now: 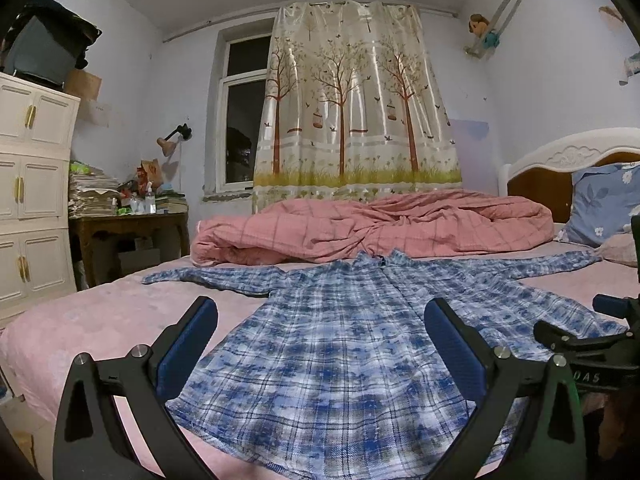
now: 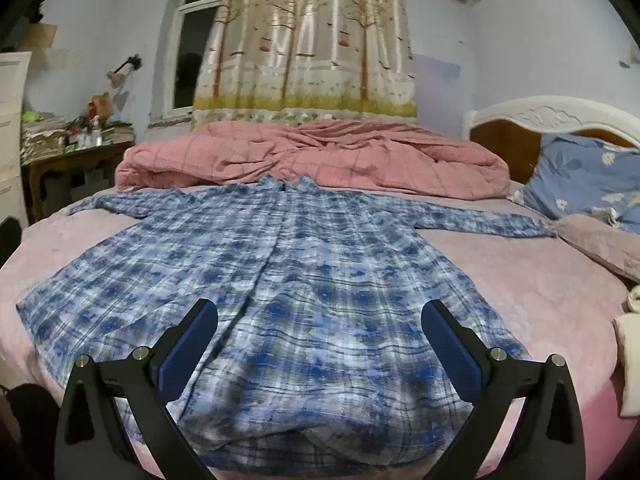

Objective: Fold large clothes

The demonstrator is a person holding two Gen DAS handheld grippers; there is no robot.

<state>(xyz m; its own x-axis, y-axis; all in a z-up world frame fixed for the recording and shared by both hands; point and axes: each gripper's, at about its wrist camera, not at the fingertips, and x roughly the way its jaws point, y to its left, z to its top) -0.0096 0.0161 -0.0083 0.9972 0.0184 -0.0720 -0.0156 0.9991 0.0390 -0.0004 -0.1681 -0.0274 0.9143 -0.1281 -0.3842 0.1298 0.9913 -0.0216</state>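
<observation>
The blue plaid shirt point(image 2: 280, 280) lay flat on the pink bed point(image 2: 520, 280), sleeves spread, collar toward the rumpled quilt point(image 2: 320, 156). Both tongs hovered level over its hem (pointing at the collar): left gripper point(image 1: 320, 344) and right gripper point(image 2: 320, 340) gaped wide, holding nothing.

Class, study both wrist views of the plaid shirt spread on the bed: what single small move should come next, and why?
Probably lower both grippers onto the near hem. The plaid shirt lies flat on the bed with sleeves spread, so nothing is folded yet. The left gripper and right gripper are both open above the lower part, holding nothing, so a grasp has to come first.
</observation>
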